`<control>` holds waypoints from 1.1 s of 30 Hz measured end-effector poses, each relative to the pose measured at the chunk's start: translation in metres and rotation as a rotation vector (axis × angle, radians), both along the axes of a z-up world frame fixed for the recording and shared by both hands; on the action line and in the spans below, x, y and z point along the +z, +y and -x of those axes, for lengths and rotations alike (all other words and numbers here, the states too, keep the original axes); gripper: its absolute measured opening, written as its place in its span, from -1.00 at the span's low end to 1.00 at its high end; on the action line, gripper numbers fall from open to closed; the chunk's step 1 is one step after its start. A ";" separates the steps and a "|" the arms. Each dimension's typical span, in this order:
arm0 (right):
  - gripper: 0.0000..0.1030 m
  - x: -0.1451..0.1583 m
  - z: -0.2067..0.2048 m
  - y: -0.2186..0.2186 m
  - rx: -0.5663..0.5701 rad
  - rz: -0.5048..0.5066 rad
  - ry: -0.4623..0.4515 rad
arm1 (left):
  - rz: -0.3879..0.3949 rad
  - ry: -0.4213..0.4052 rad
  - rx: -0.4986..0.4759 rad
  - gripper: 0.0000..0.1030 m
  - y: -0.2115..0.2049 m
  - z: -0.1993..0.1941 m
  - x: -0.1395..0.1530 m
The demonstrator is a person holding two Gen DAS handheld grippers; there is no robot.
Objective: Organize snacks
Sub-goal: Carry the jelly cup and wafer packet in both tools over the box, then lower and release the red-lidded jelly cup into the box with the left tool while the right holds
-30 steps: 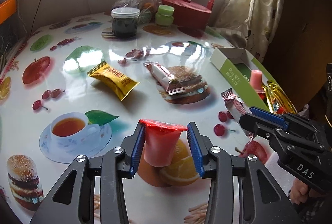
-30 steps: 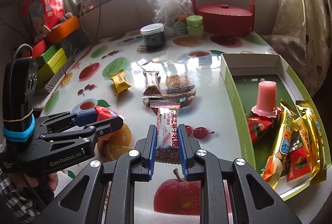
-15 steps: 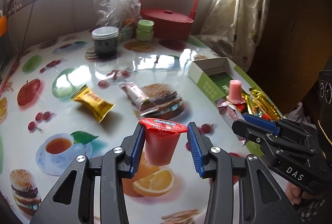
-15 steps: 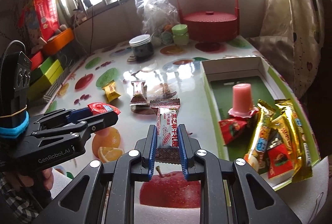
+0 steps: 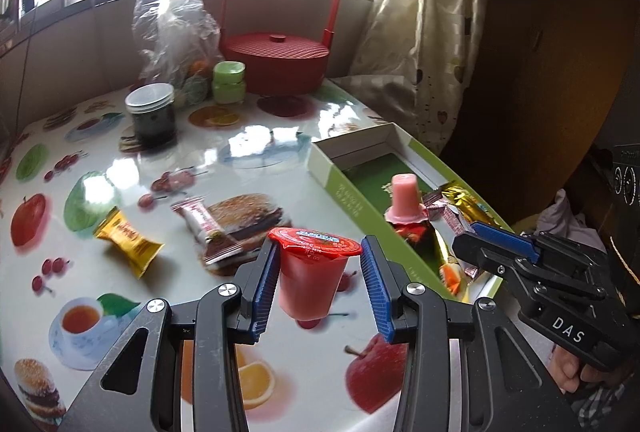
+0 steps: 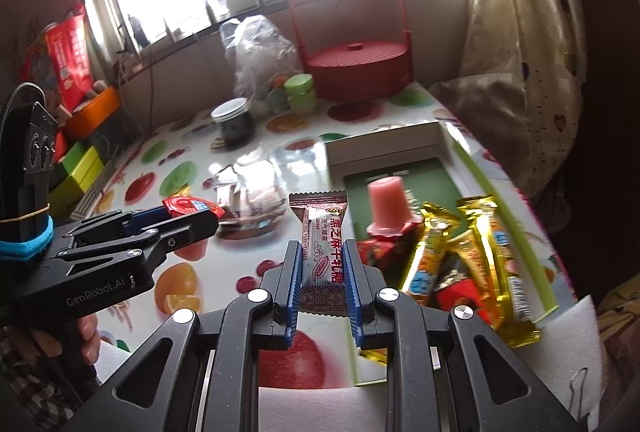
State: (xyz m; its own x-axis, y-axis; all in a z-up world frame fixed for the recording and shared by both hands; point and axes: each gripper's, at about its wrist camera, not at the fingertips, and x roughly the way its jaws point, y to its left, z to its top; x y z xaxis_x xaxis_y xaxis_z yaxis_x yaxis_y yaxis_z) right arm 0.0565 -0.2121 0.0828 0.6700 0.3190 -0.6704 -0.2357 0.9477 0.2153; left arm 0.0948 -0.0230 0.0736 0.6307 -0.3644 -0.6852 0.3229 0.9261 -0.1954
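Observation:
My left gripper (image 5: 316,252) is shut on a pink jelly cup (image 5: 310,276) with a red foil lid, held above the table. The cup's lid (image 6: 188,204) also shows in the right wrist view. My right gripper (image 6: 320,250) is shut on a candy bar in a white and brown wrapper (image 6: 322,252), held near the left wall of the green box (image 5: 348,191). Inside the box (image 6: 472,159) stand an upturned pink jelly cup (image 6: 386,201) and several gold packets (image 6: 480,244). A yellow packet (image 5: 128,242) and a wrapped bar (image 5: 202,226) lie on the table.
A dark jar with a silver lid (image 5: 152,113), a green pot (image 5: 229,81), a clear plastic bag (image 5: 172,27) and a red lidded basket (image 5: 276,61) stand at the back. A curtain (image 5: 424,31) hangs at the right. Coloured boxes (image 6: 80,167) line the table's left side.
Both grippers have moved rightward and up toward the green box, each keeping its snack. The box now looms larger and nearer in both views.

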 end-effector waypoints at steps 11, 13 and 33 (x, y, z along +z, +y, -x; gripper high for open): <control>-0.63 -0.004 -0.003 -0.034 -0.087 0.006 0.009 | 0.009 0.002 -0.072 -0.17 -0.035 -0.011 0.001; -0.63 -0.006 -0.004 -0.041 -0.104 0.008 0.013 | 0.009 0.004 -0.080 -0.17 -0.040 -0.013 0.000; -0.63 -0.022 -0.011 -0.074 -0.211 0.104 0.034 | 0.024 0.048 -0.141 -0.17 -0.084 -0.037 -0.016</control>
State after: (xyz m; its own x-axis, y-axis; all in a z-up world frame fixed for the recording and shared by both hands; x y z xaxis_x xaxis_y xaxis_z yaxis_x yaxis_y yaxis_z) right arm 0.0675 -0.2859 0.0605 0.6910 0.1029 -0.7155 -0.0248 0.9926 0.1188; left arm 0.1315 -0.1073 0.0574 0.5382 -0.4641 -0.7035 0.4394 0.8668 -0.2357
